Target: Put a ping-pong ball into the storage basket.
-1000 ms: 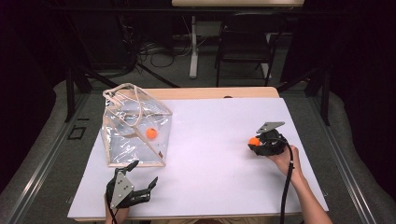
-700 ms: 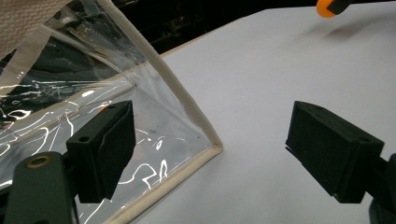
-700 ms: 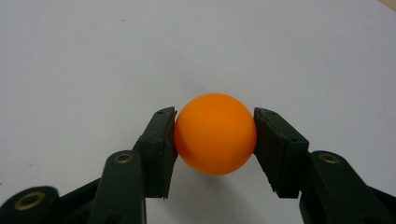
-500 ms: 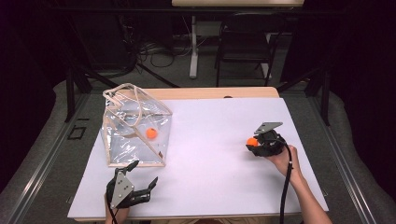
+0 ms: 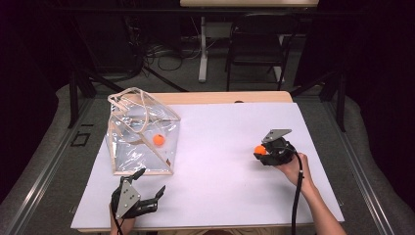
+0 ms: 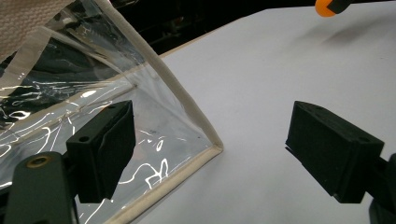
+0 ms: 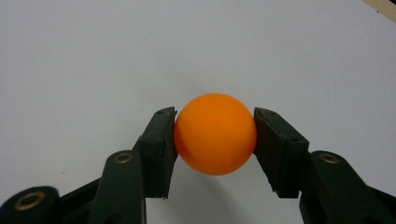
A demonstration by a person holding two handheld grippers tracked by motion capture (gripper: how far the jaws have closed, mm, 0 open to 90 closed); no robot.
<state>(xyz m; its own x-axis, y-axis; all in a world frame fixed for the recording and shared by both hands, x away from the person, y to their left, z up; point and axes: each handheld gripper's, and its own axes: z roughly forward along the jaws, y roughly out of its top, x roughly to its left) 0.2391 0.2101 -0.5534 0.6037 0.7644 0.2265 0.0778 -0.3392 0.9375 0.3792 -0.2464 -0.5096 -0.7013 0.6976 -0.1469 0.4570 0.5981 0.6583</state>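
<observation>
An orange ball (image 7: 215, 134) is pinched by the right tool (image 5: 264, 152) at right of centre, above the white counter (image 5: 220, 147). The left tool (image 5: 147, 188) (lower left, beside the clear bag (image 5: 142, 132)) is spread, nothing between.

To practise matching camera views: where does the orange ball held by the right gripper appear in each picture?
High view: the held orange ball is right of centre, at the right gripper's tip.
Left gripper view: top right corner.
Right gripper view: centre, between both jaws.
Shared landmark: the white table sheet.

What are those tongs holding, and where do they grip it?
The right tongs pinch an orange ball across its middle, a pad on each side. The left tongs hold nothing.
</observation>
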